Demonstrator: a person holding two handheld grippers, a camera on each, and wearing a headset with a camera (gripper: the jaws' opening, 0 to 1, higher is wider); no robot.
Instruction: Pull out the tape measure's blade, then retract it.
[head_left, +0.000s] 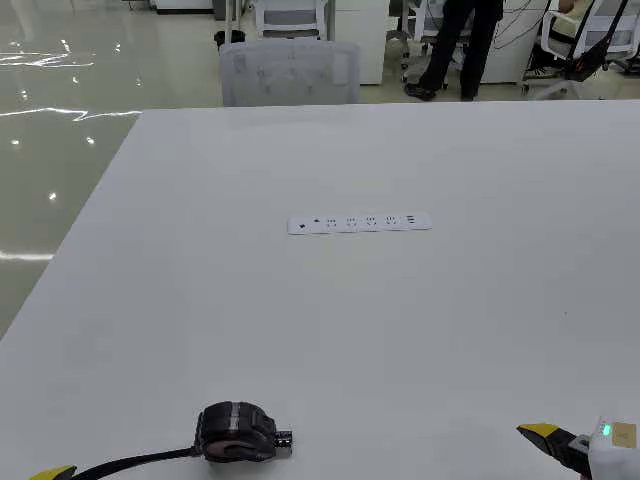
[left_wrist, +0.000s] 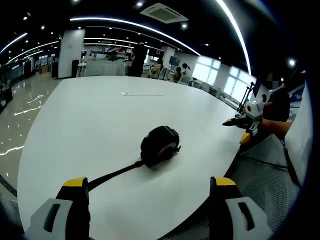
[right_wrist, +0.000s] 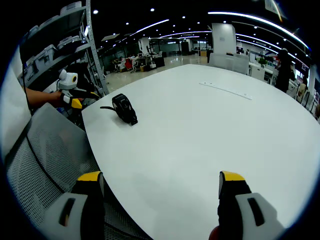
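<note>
We have yet to begin: the tape measure (head_left: 237, 432) lies untouched on the surface (head_left: 400, 320), blade in, with the left gripper (left_wrist: 148, 182) and right gripper (right_wrist: 162, 176) fingers (left_wrist: 75, 184) spread open.

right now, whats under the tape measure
The tape measure lies on the white table, its black strap trailing toward the near edge. The patch beneath its case is covered.

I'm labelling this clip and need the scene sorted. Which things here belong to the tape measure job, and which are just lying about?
For the job:
tape measure, lying on the table, blade not pulled out
left gripper, open
right gripper, open

Just lying about:
power strip, mid-table
chair, at the far edge
</note>
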